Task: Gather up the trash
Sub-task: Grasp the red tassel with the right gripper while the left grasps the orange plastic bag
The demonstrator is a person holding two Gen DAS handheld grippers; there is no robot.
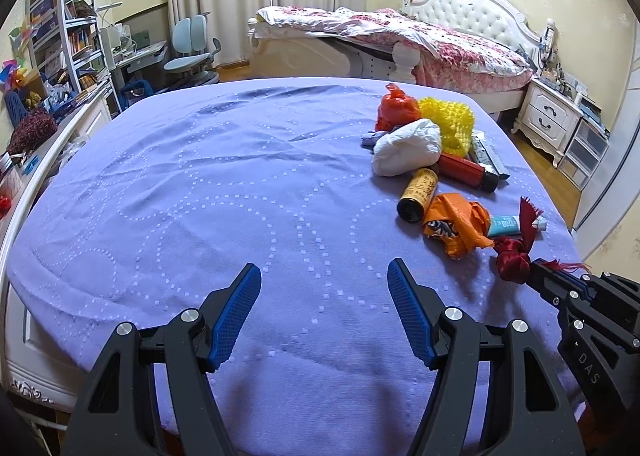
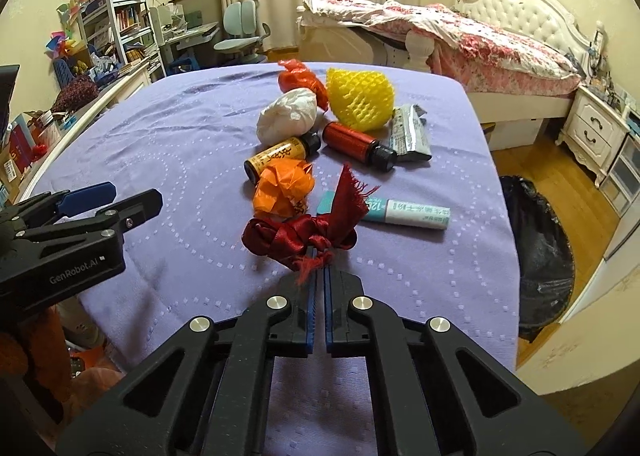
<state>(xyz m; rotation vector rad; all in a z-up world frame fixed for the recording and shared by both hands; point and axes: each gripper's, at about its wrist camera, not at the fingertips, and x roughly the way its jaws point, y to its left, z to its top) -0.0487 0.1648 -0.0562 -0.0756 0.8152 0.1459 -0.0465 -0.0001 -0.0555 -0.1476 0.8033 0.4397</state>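
A knotted dark red ribbon (image 2: 304, 232) lies at the near end of a trash pile on the purple tablecloth (image 2: 180, 159). My right gripper (image 2: 320, 256) is shut on the ribbon's frayed near end. The ribbon (image 1: 514, 256) and right gripper (image 1: 538, 270) also show at the right of the left wrist view. Beyond lie a crumpled orange bag (image 2: 284, 191), a teal-and-white tube (image 2: 400, 211), a yellow bottle (image 2: 280, 155), a red bottle (image 2: 356, 141), a white wad (image 2: 288, 115), a yellow foam net (image 2: 358, 99) and a red-orange bag (image 2: 300, 81). My left gripper (image 1: 324, 288) hangs open over bare cloth.
A black trash bag (image 2: 540, 256) stands on the wooden floor right of the table. A silver wrapper (image 2: 410, 131) lies at the pile's right edge. Behind are a bed (image 2: 460, 43), a white nightstand (image 2: 592, 135), a desk chair (image 2: 240, 31) and bookshelves (image 2: 116, 3).
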